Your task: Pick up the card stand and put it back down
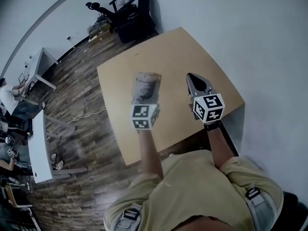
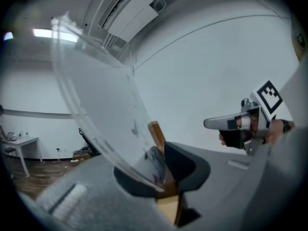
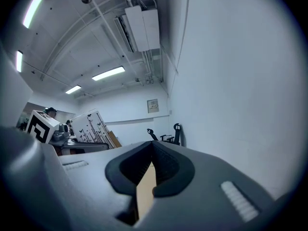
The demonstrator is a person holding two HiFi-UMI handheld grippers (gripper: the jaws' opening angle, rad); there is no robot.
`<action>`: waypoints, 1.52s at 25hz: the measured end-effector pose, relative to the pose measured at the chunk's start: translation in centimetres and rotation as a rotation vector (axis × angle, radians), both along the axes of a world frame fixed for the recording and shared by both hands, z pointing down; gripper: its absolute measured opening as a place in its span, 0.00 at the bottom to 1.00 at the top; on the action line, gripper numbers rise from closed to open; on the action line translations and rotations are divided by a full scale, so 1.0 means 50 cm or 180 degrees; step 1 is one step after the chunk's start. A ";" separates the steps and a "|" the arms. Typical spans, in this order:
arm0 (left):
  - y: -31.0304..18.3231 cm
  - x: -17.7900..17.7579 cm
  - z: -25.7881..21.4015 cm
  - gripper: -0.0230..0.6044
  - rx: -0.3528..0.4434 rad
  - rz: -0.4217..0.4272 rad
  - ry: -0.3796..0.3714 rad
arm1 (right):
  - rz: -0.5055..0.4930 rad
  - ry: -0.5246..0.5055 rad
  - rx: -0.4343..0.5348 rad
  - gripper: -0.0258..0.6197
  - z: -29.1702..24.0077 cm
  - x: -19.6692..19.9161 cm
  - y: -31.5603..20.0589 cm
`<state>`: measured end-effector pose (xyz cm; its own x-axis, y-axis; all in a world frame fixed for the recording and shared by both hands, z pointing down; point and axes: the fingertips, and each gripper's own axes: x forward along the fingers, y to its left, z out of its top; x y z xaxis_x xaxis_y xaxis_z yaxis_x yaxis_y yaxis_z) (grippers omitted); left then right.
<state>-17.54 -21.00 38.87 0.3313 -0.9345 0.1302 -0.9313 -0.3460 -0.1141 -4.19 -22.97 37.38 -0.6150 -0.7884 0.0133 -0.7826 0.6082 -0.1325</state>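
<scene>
The left gripper [image 2: 162,153] has its jaws clamped on the bottom edge of the clear card stand [image 2: 101,105], which leans up and away from them, apparently clear of the tabletop [image 1: 183,52]. The right gripper [image 3: 153,150] is pinched shut on nothing, so the put-down is the left's job.

From the middle of the head view, the table [image 1: 192,47] fills the centre, with the wearer at its 6 o'clock edge. The card stand [image 1: 146,85] is over the tabletop, clamped between the jaws of the left gripper [image 1: 143,100], which comes in from the stand's 6 o'clock. The right gripper [image 1: 193,77] is at the stand's 3 o'clock, apart from it, its jaws together on nothing. Office chairs [image 1: 122,13] stand past the table's far corner at 11 o'clock. Desks [image 1: 39,148] lie at 8 to 9 o'clock, with a seated person [image 1: 7,97] beside them
</scene>
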 end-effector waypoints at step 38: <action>-0.082 0.816 0.466 0.13 -0.1006 0.2198 -0.0609 | 0.1805 -0.0581 -0.1063 0.04 0.389 0.734 0.046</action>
<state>23.27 -25.08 62.17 0.7690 -0.4341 0.4693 -0.4674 -0.8826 -0.0504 32.51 -20.66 56.85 -0.1233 -0.9611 0.2472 -0.9155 0.0141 -0.4021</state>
